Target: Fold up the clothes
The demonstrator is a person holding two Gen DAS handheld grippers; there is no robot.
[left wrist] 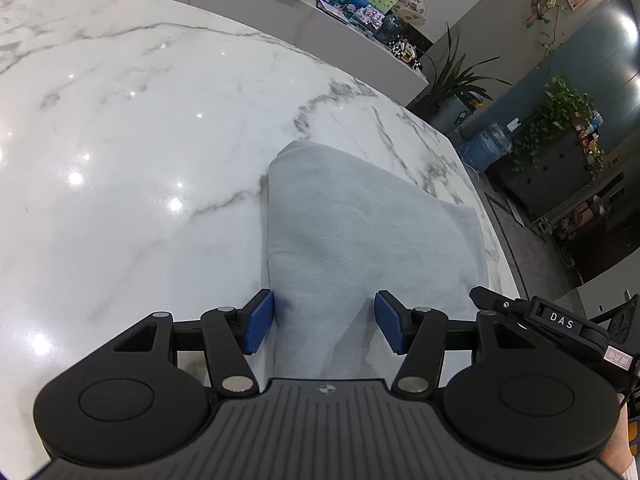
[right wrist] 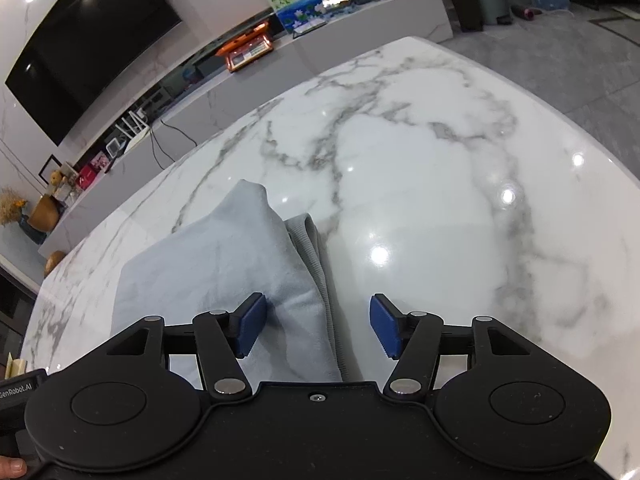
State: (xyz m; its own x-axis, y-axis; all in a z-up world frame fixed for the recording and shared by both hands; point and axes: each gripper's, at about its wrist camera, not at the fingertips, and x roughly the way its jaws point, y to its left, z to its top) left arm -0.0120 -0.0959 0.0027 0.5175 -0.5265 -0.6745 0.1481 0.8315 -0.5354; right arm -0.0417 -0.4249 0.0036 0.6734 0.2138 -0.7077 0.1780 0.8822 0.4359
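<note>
Home living room: wall television [right wrist: 88, 44], low media shelf [right wrist: 360, 12] with ornaments, houseplants [left wrist: 568, 116], marble table [right wrist: 440, 184].

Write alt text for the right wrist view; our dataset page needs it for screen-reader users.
The open right gripper hovers over the near edge of a folded light-grey garment on a white marble table. Its jaws are spread and grip nothing. A dark television hangs on the far wall.

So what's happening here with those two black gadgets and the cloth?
A person is folding a light grey garment on a marble table, using a hand-held gripper in each hand. The left hand-held gripper and the right hand-held gripper both hang open over the near end of the garment, which lies already partly folded. Neither grips it.
</note>
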